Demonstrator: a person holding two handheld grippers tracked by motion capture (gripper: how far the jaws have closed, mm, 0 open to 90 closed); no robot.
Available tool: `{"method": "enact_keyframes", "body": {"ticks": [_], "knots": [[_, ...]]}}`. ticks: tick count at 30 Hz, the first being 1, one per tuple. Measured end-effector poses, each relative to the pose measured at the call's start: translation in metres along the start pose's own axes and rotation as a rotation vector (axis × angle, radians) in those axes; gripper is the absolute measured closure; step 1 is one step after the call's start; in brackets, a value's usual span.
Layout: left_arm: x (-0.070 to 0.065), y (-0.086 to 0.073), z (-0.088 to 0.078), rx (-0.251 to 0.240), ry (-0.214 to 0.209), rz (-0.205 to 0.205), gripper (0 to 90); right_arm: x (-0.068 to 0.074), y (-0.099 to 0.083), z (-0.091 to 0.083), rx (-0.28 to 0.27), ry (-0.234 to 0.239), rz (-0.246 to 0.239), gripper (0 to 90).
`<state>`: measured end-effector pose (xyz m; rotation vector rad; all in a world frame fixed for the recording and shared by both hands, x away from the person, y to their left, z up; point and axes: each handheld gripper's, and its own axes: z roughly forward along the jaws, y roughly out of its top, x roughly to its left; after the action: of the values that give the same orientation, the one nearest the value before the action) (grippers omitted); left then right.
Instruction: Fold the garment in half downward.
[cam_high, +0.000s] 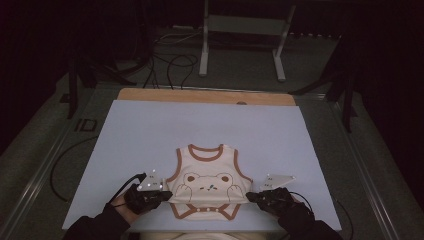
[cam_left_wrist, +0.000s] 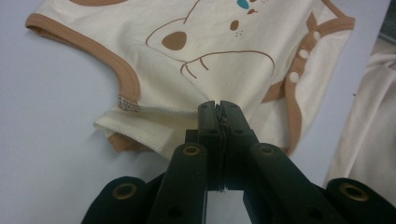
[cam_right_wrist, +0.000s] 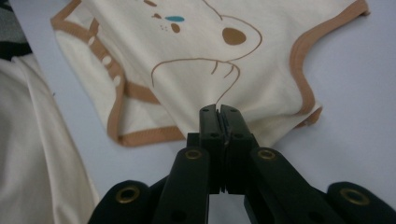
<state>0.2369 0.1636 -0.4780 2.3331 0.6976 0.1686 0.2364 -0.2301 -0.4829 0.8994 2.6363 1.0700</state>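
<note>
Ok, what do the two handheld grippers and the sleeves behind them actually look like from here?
Both are matte black. The left gripper and right gripper each carry a pale grey three-cornered plate with small dots on top and trail a thin black cable. Up close, each has two black jaws on forked arms with brass-coloured rivet rings. The sleeves are dark.

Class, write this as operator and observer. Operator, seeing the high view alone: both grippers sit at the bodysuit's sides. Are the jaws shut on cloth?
Observer: The left gripper has its jaws pressed together on the side edge of the bodysuit.
Operator: And the right one?
Observer: The right gripper is the same: jaws closed on the edge below the bear's paw.
Operator: Is the cloth flat where the left grips?
Observer: No, a fold of the lower layer sticks out beside the jaws.
</note>
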Motion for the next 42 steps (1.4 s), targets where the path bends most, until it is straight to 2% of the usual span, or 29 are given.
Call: {"method": "enact_keyframes", "body": {"ticks": [7,16,19,25,34,42], "knots": [[-0.008,-0.006,0.000,0.005,-0.034,0.001,88.8,0.007,-0.009,-0.005,-0.002,0.018,0.012,89.2],[-0.018,-0.015,0.001,0.011,-0.053,0.000,88.7,0.014,-0.019,-0.006,0.009,0.022,0.022,89.1],[-0.017,-0.019,0.002,0.003,-0.058,-0.021,88.7,0.014,-0.022,-0.007,0.011,0.029,0.031,89.2],[-0.022,-0.024,0.007,0.019,-0.067,-0.026,88.6,0.015,-0.027,-0.003,0.026,0.035,0.037,89.1],[-0.019,-0.030,0.013,0.027,-0.079,-0.040,88.4,0.014,-0.032,0.001,0.047,0.033,0.033,88.8],[-0.019,-0.032,0.017,0.029,-0.087,-0.020,87.9,0.015,-0.033,0.005,0.065,0.022,0.010,88.5]]}}
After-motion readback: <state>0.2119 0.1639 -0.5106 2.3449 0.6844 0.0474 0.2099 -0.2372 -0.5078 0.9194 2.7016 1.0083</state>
